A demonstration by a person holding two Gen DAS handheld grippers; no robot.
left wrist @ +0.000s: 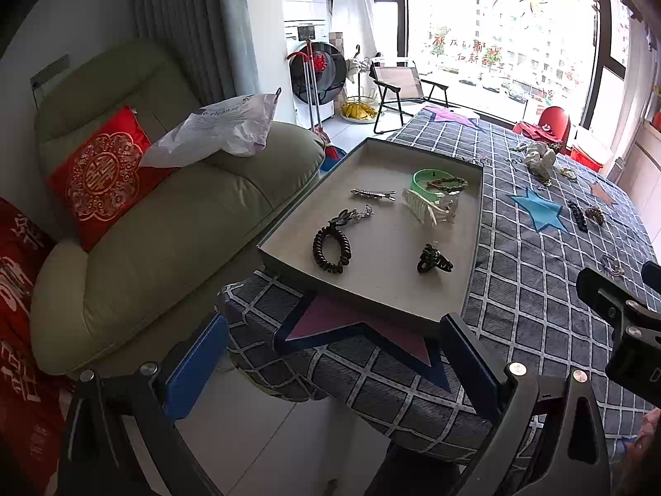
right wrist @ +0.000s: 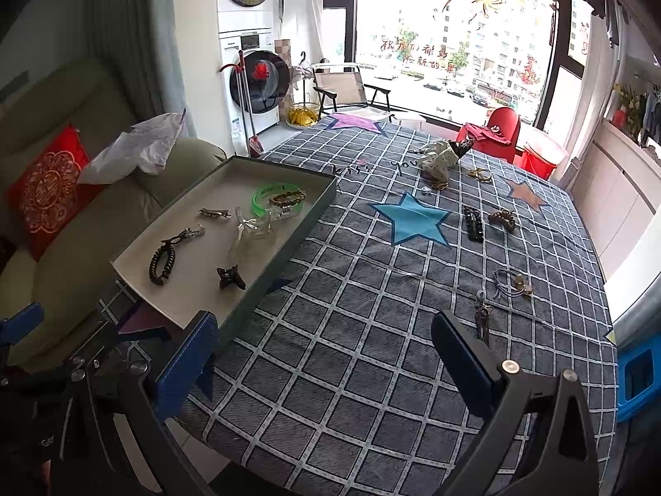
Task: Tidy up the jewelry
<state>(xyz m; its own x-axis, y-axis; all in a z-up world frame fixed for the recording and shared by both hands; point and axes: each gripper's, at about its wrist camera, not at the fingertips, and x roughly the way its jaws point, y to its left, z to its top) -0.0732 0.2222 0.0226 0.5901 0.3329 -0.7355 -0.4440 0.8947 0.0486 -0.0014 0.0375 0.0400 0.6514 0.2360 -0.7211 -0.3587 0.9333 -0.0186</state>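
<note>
Both grippers, left (left wrist: 330,355) and right (right wrist: 326,355), hover with fingers apart and empty near the tray (right wrist: 285,244), hair clips (right wrist: 473,223) lying far right

Black tongs (right wrist: 326,355), blue pads (right wrist: 186,368), silver screws.

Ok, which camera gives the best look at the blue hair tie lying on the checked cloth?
The right wrist view: the blue hair tie lies unobstructed on the checked cloth. The left wrist view shows only a faint bit near the frame edge.
</note>
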